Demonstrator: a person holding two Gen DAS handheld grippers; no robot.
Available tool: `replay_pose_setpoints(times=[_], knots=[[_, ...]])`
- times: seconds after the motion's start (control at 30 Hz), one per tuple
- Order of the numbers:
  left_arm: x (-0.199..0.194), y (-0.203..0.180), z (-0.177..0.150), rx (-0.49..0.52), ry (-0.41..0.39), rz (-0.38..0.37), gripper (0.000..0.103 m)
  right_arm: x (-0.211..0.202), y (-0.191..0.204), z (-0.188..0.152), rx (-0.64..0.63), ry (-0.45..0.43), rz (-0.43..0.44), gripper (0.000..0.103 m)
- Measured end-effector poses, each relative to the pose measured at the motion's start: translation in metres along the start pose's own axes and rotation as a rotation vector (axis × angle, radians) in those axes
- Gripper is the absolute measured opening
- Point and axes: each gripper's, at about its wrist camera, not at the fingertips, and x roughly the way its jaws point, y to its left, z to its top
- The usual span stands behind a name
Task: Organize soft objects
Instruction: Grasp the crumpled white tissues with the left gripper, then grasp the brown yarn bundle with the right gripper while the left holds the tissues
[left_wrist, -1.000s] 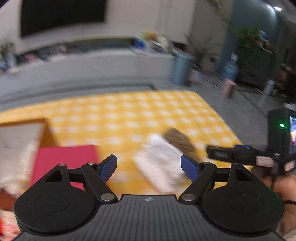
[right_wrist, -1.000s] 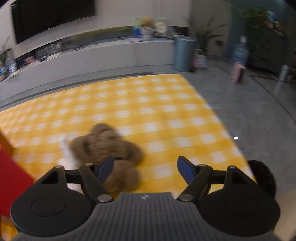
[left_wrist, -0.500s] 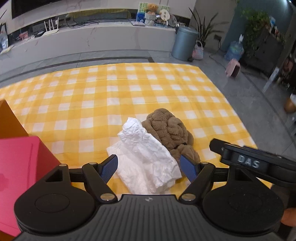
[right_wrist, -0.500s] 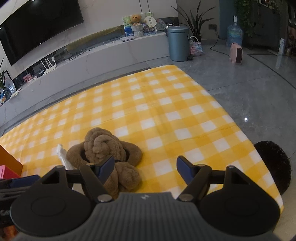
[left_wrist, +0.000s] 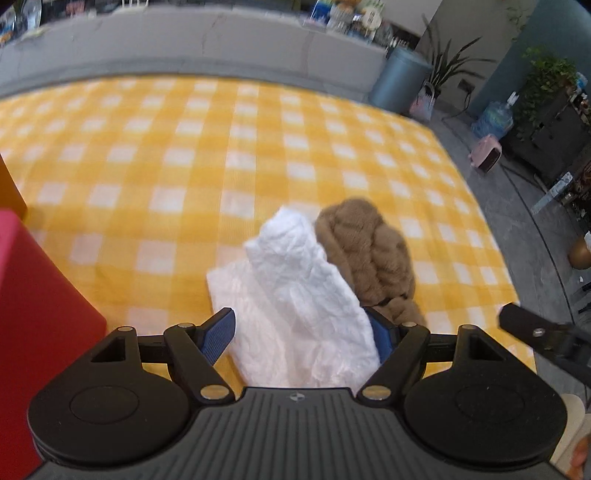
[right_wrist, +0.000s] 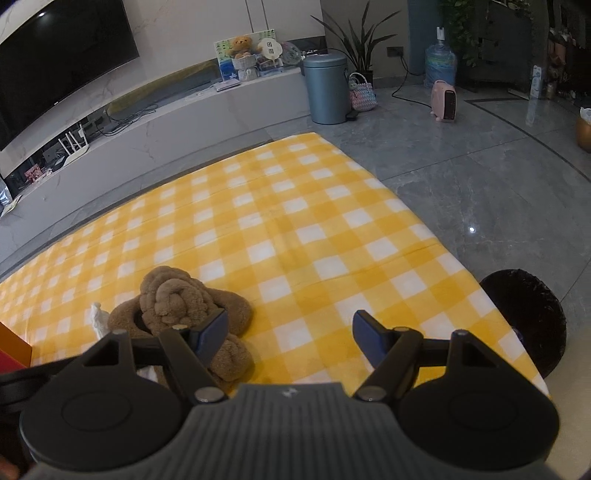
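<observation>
the white cloth (left_wrist: 295, 310) is taken as the landmark. nearest the camera, the left gripper (left_wrist: 303, 332) is seen with its jaws spread wide on either side of the cloth's near end; the cloth lies between the blue pads (left_wrist: 221, 332), and no firm contact can be told. the cloth's long axis runs away from the gripper, roughly in line with the fingers and leaning a little left at its far tip, so it is judged that a plain closing of the jaws would pinch it across its width. the left gripper is held low and tilted down toward the yellow checked blanket (left_wrist: 184, 166). left of the cloth, a red box (left_wrist: 33, 314) is seen close by. just beside the cloth on its right and touching it, the brown knotted plush (right_wrist: 181, 314) lies on the blanket. the right gripper (right_wrist: 290, 334) is also wide and holds nothing; it is held over bare blanket to the right of the plush, so the left hand is judged the nearer to the cloth. far beyond the cloth, a grey bin (right_wrist: 327, 88) stands on the floor.
</observation>
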Motion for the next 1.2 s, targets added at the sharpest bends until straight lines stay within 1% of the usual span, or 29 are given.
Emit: replay_pose_setpoints(times=[0.17,0.23,0.33,0.47,0.53,0.6,0.67,0.7,0.77,0.8,0.83,0.87,0.97,1.07,1.17,1.2], knots=[[0.014,0.010,-0.005,-0.024,0.027,0.049,0.090,0.000,0.000,0.001,-0.003,-0.001,0.005,0.074],[0.013,0.012,-0.009,-0.016,0.014,0.047,0.090,0.001,0.001,0.000,-0.009,0.002,-0.001,0.074],[0.013,0.005,-0.013,0.035,0.013,0.074,0.092,0.002,0.003,0.000,-0.021,0.005,-0.009,0.074],[0.017,-0.009,-0.017,0.148,0.035,0.109,0.098,0.003,0.005,-0.001,-0.035,0.006,-0.008,0.074],[0.019,-0.015,-0.021,0.191,0.032,0.132,0.098,0.003,0.007,-0.002,-0.052,0.005,-0.016,0.074],[0.017,-0.018,-0.026,0.238,0.026,0.146,0.091,0.004,0.010,-0.003,-0.068,0.006,-0.018,0.074],[0.011,-0.018,-0.027,0.259,0.036,0.137,0.071,0.004,0.012,-0.004,-0.078,0.008,-0.016,0.074],[0.009,-0.017,-0.026,0.256,0.050,0.134,0.067,0.004,0.013,-0.004,-0.081,0.008,-0.015,0.074],[0.003,-0.014,-0.025,0.246,0.081,0.115,0.050,0.005,0.014,-0.004,-0.089,0.009,-0.011,0.074],[0.000,-0.013,-0.025,0.251,0.096,0.109,0.047,0.005,0.014,-0.005,-0.092,0.009,-0.008,0.073],[-0.002,-0.013,-0.025,0.266,0.112,0.107,0.040,0.006,0.015,-0.005,-0.094,0.009,-0.004,0.073],[-0.004,-0.012,-0.025,0.282,0.124,0.099,0.036,0.006,0.016,-0.005,-0.097,0.009,0.000,0.073],[-0.017,-0.008,-0.022,0.282,0.133,0.066,0.029,0.008,0.021,-0.006,-0.126,0.010,0.005,0.073],[-0.037,-0.003,-0.021,0.257,0.111,0.026,0.029,0.010,0.027,-0.008,-0.144,0.017,0.043,0.073],[-0.059,0.002,-0.026,0.274,0.090,-0.002,0.029,0.014,0.032,-0.009,-0.152,0.029,0.081,0.073],[-0.066,0.005,-0.028,0.283,0.084,-0.008,0.029,0.016,0.035,-0.010,-0.155,0.033,0.094,0.076]])
